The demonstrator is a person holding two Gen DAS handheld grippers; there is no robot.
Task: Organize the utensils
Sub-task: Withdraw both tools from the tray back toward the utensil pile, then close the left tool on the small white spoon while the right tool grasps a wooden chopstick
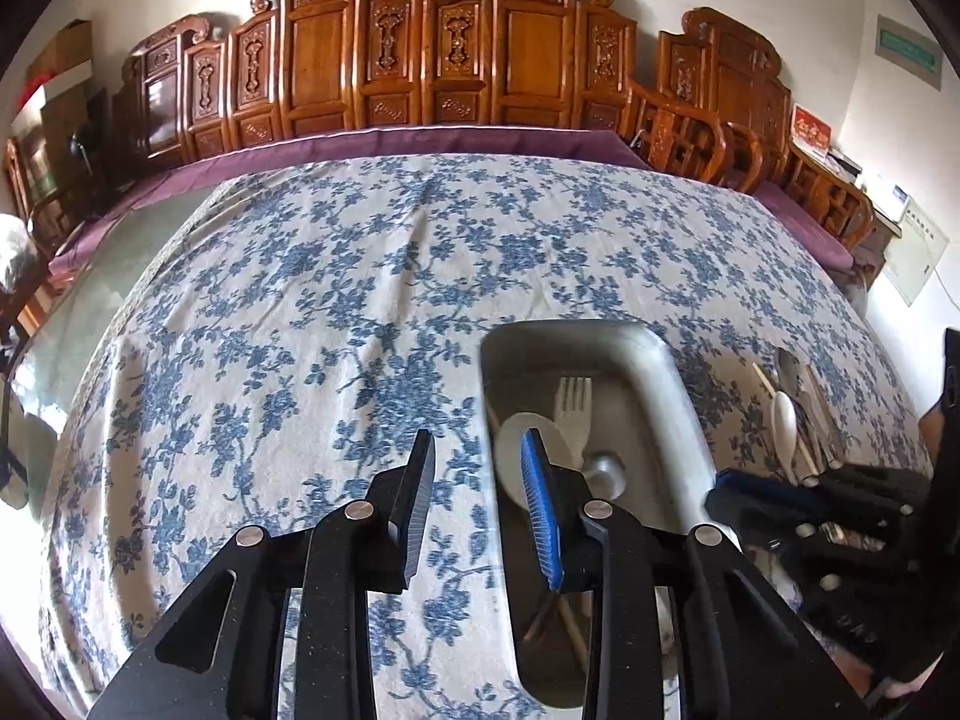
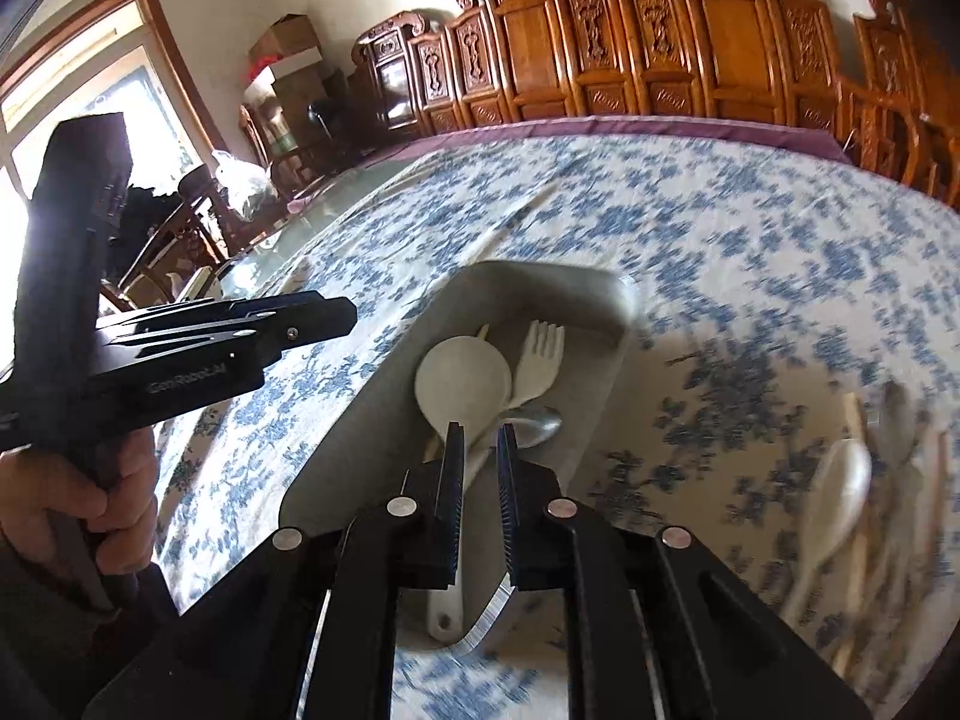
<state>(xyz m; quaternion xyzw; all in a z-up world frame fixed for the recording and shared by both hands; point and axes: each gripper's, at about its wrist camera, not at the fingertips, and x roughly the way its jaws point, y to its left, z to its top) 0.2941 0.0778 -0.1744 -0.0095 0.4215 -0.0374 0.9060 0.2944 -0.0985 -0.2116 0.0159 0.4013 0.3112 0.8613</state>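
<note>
Tablecloth (image 1: 336,276) of white cotton printed with blue flowers covers the whole table, and carved brown wooden chairs (image 1: 390,60) line its far edge. Near the right of the left wrist view sits a long grey rectangular tray (image 1: 666,384), its long axis running from near to far; inside it lie a broad white plastic rice paddle (image 2: 462,381), a cream plastic fork (image 2: 540,354) and a steel spoon (image 2: 537,425), all laid roughly along that axis with their heads toward the far end. To the right of the tray, loose on the cloth, wait the utensils not yet sorted: a white plastic spoon (image 1: 785,414), a metal spoon (image 1: 787,363) and wooden chopsticks (image 1: 780,402), likewise pointing near to far. The left gripper (image 1: 480,468) hangs over the tray's left rim with its jaws well apart and nothing between them. The right gripper (image 2: 482,450) is over the tray's near end, jaws parted only slightly; the paddle's handle runs in the gap between them, though the pads do not seem to press on it. The loose pile lies to the right of the right gripper, well apart from the left one, so the right hand is plainly the nearer, and I judge it would do best to close across the handles, not along them.
</note>
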